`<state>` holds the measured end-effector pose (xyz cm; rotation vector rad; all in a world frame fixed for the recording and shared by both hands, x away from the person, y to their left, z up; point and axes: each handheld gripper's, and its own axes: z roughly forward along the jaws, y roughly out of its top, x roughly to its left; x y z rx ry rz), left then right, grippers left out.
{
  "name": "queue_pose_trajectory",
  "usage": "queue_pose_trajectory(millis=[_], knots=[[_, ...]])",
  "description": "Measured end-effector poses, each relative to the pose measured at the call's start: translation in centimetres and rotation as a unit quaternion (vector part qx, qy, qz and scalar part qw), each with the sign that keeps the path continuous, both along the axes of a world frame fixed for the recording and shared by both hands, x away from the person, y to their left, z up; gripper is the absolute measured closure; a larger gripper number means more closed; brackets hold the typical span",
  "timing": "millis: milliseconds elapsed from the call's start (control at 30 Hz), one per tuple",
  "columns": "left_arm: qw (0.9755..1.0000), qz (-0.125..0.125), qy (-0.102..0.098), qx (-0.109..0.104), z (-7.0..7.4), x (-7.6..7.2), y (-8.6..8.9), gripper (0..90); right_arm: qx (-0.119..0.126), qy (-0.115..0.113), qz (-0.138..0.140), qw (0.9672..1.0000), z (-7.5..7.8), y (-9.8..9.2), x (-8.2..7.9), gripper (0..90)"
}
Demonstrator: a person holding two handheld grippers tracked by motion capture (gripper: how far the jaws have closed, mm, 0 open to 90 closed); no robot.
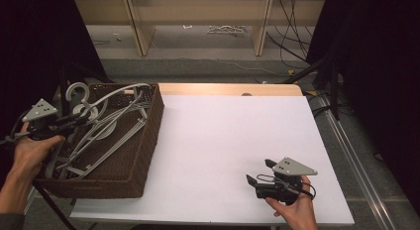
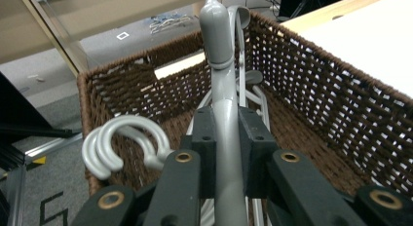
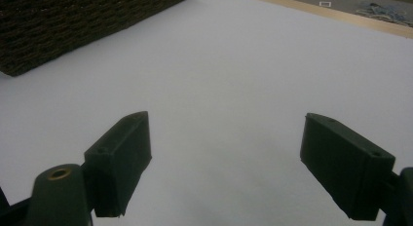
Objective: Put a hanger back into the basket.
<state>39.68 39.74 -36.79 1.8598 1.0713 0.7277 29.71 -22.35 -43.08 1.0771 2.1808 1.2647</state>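
Observation:
A brown wicker basket [image 1: 154, 122] stands on the left side of the white table [image 1: 228, 136] and holds several grey plastic hangers [image 1: 106, 128]. My left gripper [image 1: 74, 120] reaches over the basket's left rim. In the left gripper view the left gripper [image 2: 228, 120] is shut on the neck of one grey hanger [image 2: 216, 36], whose hook rises upright above the pads. Two more hanger hooks [image 2: 122, 143] curl at the basket's near left. My right gripper [image 1: 259, 171] rests low over the table's front right, open, with nothing between its fingers [image 3: 122, 158].
The basket's woven wall [image 2: 331, 89] rises on the right of the held hanger, and its side [image 3: 73, 26] lies far left of the right gripper. Bare white table [image 3: 234, 65] spreads ahead. Wooden shelf legs and cables stand beyond the far edge.

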Motion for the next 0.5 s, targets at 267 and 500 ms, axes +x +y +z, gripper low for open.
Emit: queue_pose_trajectory(millis=[267, 500], knots=[[0.9995, -0.011, 0.025, -0.014, -0.9, 0.2, -0.5, 79.4, -0.005, -0.006, 0.000, 1.0000, -0.1, 0.0, 0.1, 20.0], [0.9980, -0.012, 0.061, -0.014, -2.2, 1.0, -1.3, 79.2, -0.016, 0.003, -0.001, 0.9999, -0.1, -0.1, 0.0, 20.0]])
